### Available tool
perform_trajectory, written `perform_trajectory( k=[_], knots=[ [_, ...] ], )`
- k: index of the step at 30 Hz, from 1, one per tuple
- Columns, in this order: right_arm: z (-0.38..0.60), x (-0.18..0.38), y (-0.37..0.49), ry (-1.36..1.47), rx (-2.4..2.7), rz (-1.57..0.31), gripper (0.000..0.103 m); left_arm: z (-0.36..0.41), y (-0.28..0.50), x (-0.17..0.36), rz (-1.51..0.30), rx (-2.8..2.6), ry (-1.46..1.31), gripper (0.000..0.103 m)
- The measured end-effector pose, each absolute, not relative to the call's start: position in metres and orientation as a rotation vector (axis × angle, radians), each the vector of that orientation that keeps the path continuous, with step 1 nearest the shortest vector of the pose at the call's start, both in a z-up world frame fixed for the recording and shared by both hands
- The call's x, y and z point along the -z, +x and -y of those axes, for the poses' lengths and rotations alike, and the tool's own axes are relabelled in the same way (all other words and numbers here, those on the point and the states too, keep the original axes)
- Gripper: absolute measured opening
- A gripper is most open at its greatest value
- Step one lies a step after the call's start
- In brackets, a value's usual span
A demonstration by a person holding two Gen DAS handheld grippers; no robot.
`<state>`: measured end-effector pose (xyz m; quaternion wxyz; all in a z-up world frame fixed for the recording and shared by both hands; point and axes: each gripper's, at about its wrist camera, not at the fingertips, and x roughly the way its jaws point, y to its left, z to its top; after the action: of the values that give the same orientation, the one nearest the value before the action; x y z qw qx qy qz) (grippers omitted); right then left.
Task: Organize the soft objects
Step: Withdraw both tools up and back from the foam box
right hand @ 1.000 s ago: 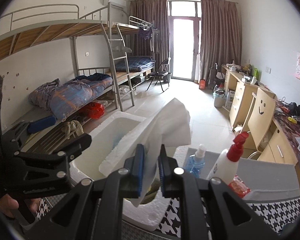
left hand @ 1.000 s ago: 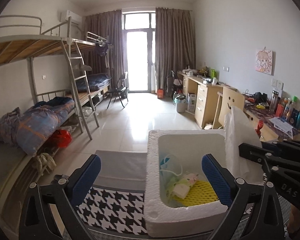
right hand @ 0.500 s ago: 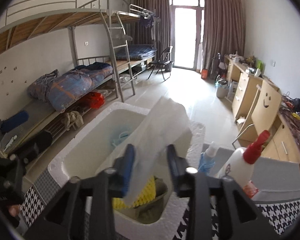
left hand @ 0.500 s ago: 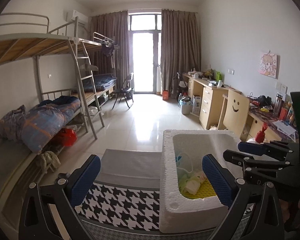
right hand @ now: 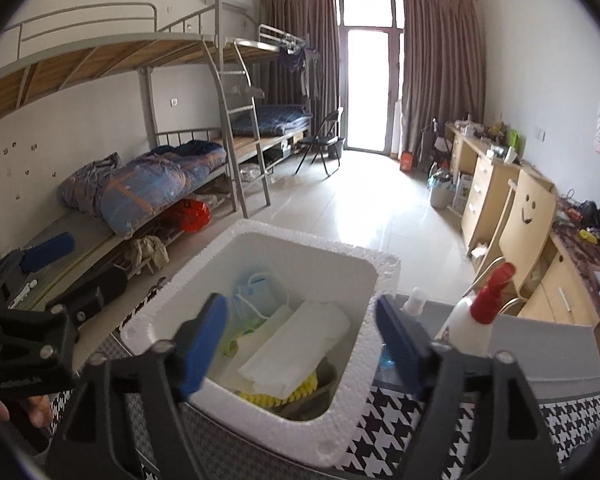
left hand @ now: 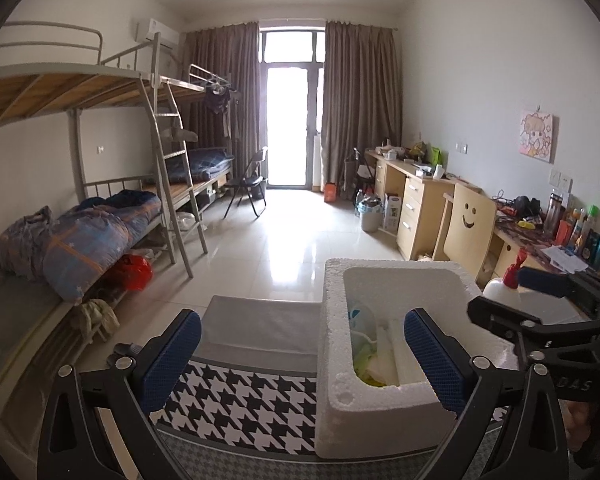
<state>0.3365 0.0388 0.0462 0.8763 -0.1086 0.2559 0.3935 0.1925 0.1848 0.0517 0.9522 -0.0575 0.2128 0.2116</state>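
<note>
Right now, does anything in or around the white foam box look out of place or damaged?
Nothing looks damaged. The white sheet lies tilted across the other soft items in the foam box, not flat. Both grippers have open jaws and hold nothing.

Left gripper (left hand: 302, 354): blue-padded fingers (left hand: 172, 356) spread wide apart, holding nothing, pointing forward and level. Right gripper (right hand: 302, 346): fingers (right hand: 202, 340) likewise parted and empty, tilted slightly downward. The two grippers sit side by side, near each other.
</note>
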Motion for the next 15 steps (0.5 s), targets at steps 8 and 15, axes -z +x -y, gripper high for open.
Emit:
perform_trajectory(
  k=[8, 15],
  knots=[
    [-0.019, -0.056, 0.31, -0.202, -0.808, -0.479, 0.091, -0.169, 0.169, -0.059, -0.395, -0.429, -0.086, 0.102],
    [-0.001, -0.057, 0.289, -0.16, -0.806, -0.457, 0.096, -0.156, 0.146, -0.062, -0.375, -0.423, -0.078, 0.102]
  ],
)
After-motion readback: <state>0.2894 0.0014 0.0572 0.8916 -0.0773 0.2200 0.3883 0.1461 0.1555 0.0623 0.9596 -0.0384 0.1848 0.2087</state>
